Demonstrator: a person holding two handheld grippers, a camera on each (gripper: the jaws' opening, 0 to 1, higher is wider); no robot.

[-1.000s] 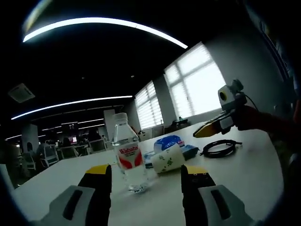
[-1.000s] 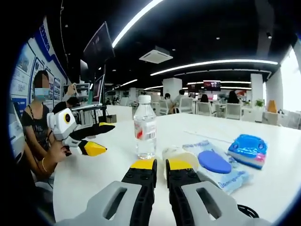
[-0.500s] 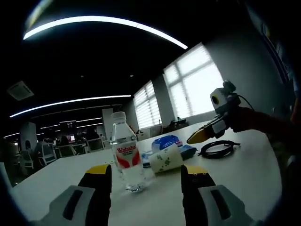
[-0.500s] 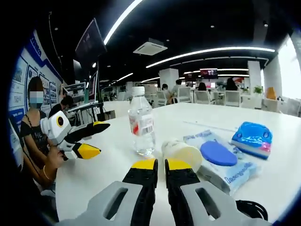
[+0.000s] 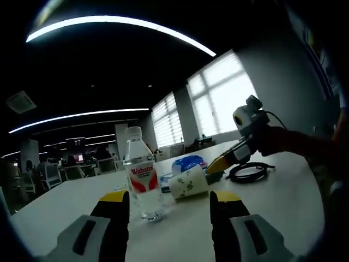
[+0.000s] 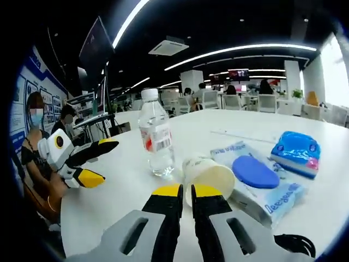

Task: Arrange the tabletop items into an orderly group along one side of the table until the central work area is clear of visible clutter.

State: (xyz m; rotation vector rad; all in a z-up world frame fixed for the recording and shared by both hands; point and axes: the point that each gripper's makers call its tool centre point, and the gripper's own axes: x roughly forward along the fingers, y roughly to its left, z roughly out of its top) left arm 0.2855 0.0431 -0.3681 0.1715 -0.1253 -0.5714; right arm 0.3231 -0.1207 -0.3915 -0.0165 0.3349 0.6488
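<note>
A clear water bottle point(image 5: 140, 176) point(image 6: 156, 141) with a red label stands upright on the white table point(image 5: 272, 202). A white paper cup point(image 5: 188, 182) point(image 6: 209, 174) lies on its side beside it, against a blue wipes pack point(image 6: 262, 183) and a smaller blue packet point(image 5: 188, 162) point(image 6: 296, 153). A black cable coil point(image 5: 248, 172) point(image 6: 293, 244) lies nearer the person. My left gripper point(image 5: 170, 197) is open, its jaws short of the bottle. My right gripper point(image 6: 185, 191) is shut with nothing in it, its tips just before the cup's mouth; it also appears from the right point(image 5: 222, 161) in the left gripper view.
The left gripper point(image 6: 90, 162) enters the right gripper view from the left, held by a seated person point(image 6: 35, 158). Office chairs and desks stand far behind the table. Windows point(image 5: 223, 98) light the far wall.
My right gripper has moved closer to the lying cup, still shut. The left gripper's view has shifted slightly; its jaws stay open.
</note>
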